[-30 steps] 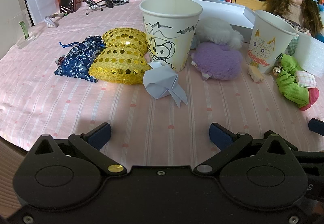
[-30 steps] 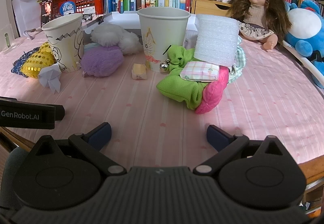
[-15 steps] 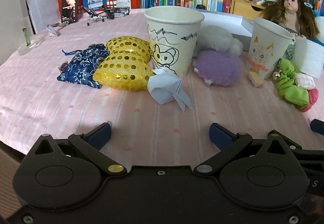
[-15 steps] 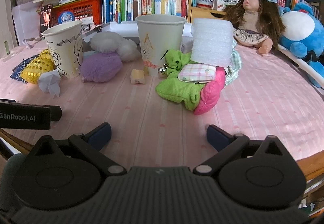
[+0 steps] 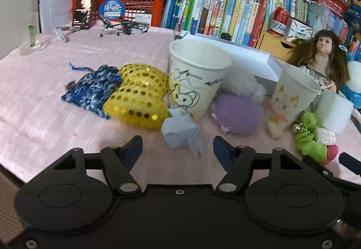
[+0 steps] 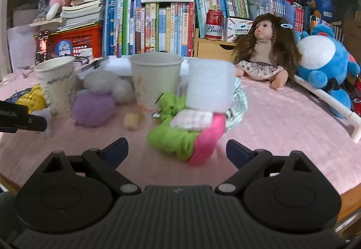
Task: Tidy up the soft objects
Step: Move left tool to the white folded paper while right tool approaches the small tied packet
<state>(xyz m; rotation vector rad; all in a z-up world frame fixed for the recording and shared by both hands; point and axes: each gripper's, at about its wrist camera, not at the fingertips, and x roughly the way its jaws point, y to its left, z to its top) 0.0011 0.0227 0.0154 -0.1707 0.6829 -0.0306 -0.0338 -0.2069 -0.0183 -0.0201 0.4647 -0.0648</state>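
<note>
The left tongs (image 5: 177, 147) hovered low over the pink striped counter (image 5: 45, 100), their jaws partly spread and just narrowed, with nothing between the pads. Just ahead of them lay a folded grey paper figure (image 5: 180, 131), leaning against the foot of a paper cup with a mouse drawing (image 5: 196, 82). To the left of that cup sat a yellow sequined pouch (image 5: 137, 95), touching a blue flowered drawstring bag (image 5: 92, 89). To its right lay a purple fluffy pad (image 5: 237, 113) with a white fluffy ball (image 5: 246, 86) behind it, then a second paper cup with a cat drawing (image 5: 291, 98).

The right tongs (image 6: 177, 151) stood spread wide, having just closed a little, and pinched nothing. Directly in front of them lay a heap of soft things: a green cloth (image 6: 171, 134), a pink cloth (image 6: 207, 138) and a small checked pad (image 6: 191, 119) resting on top, with a white foam block (image 6: 209, 84) upright behind. A small yellow sponge (image 6: 132, 121) lay near the cat cup. A doll (image 6: 264, 50) and a blue plush toy (image 6: 322, 64) sat further back on the right, before rows of books (image 6: 158, 28).
</note>
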